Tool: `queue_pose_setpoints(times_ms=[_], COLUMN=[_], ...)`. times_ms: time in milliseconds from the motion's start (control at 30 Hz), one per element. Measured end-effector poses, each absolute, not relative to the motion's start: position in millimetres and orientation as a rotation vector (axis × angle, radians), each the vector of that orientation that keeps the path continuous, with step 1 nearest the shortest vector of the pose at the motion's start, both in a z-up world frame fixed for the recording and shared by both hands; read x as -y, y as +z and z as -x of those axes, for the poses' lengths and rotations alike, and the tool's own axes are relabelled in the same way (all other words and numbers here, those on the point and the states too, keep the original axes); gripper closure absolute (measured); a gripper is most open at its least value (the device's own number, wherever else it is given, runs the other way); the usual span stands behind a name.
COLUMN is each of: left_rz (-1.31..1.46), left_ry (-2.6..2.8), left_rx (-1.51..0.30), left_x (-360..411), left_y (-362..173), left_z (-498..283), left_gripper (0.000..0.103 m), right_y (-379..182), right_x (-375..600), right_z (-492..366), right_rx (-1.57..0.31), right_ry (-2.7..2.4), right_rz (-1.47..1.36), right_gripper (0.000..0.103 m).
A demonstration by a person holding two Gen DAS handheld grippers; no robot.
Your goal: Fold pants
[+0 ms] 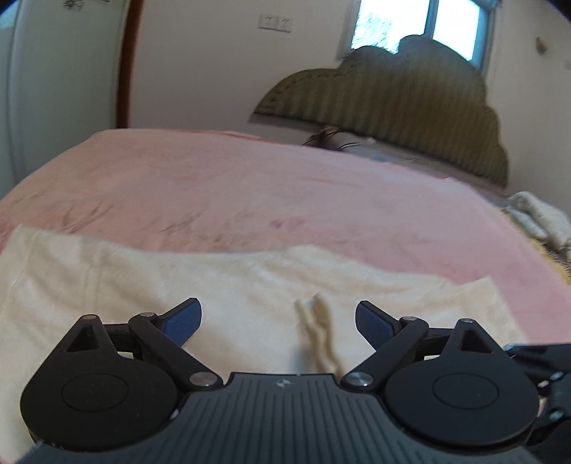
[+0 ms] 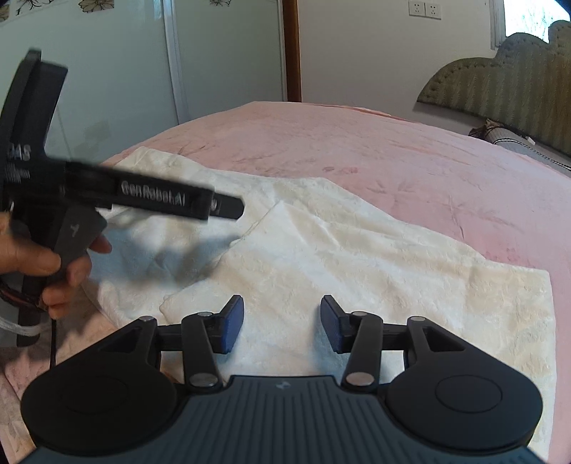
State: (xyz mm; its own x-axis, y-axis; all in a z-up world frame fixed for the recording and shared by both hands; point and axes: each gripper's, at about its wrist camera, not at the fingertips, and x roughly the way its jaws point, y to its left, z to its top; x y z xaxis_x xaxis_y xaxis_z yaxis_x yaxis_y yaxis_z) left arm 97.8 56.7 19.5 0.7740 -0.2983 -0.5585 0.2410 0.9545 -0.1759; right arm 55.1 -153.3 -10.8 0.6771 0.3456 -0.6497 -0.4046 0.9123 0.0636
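**Bedroom, pink bed, cream pants laid flat**

Left wrist view: Pink bedspread [image 1: 285, 185] fills the middle of the frame; a padded olive headboard [image 1: 410, 103] sits upper right below a bright window [image 1: 424, 25], both blurred. Cream pants [image 1: 125, 285] lie across the lower half, cut off at the left edge and hidden below by the gripper body. A small raised pleat of cloth stands between the fingers, touching neither. Left gripper [image 1: 278, 321] jaws spread wide, nothing held. Pale bundle at right edge, too blurred to identify.

Right wrist view: Same bedspread [image 2: 392, 160], wardrobe doors [image 2: 117, 64] upper left. Pants [image 2: 357, 257] spread from centre left to lower right, wrinkled, with one layer folded over another along a diagonal edge; near portion hidden under the gripper. Right gripper [image 2: 282, 326] jaws partly apart over the cloth, pads pinching nothing. At the left edge a hand [image 2: 39, 257] holds the left gripper's handle, motion-blurred, its fingers seen side-on.
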Motion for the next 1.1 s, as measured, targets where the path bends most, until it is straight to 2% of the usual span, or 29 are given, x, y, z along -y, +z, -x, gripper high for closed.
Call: queue_pose_setpoints(times_ms=[200, 400, 567, 700, 1000, 1100], left_rz=[0.167, 0.016, -0.002, 0.044, 0.285, 0.271], left_ry=[-0.615, -0.570, -0.534, -0.409, -0.041, 0.046], left_rx=[-0.686, -0.791, -0.735, -0.654, -0.698, -0.697], left_x=[-22, 15, 10, -24, -148, -175], left_y=[25, -13, -8, 12, 26, 32], left_z=[-116, -143, -132, -109, -70, -54], left_gripper=[0.013, 0.019, 0.016, 0.006, 0.006, 0.006], right_y=[-14, -17, -18, -13, 4, 4], right_x=[150, 156, 159, 158, 123, 105], right_z=[-55, -56, -53, -48, -42, -43], right_rx=[-0.708, -0.726, -0.726, -0.708, -0.630, -0.620], right_ry=[0.435, 0.429, 0.413, 0.410, 0.529, 0.580], right_rz=[0.092, 0.064, 0.062, 0.068, 0.116, 0.148], right_gripper=[0.056, 0.056, 0.056, 0.056, 0.056, 0.056])
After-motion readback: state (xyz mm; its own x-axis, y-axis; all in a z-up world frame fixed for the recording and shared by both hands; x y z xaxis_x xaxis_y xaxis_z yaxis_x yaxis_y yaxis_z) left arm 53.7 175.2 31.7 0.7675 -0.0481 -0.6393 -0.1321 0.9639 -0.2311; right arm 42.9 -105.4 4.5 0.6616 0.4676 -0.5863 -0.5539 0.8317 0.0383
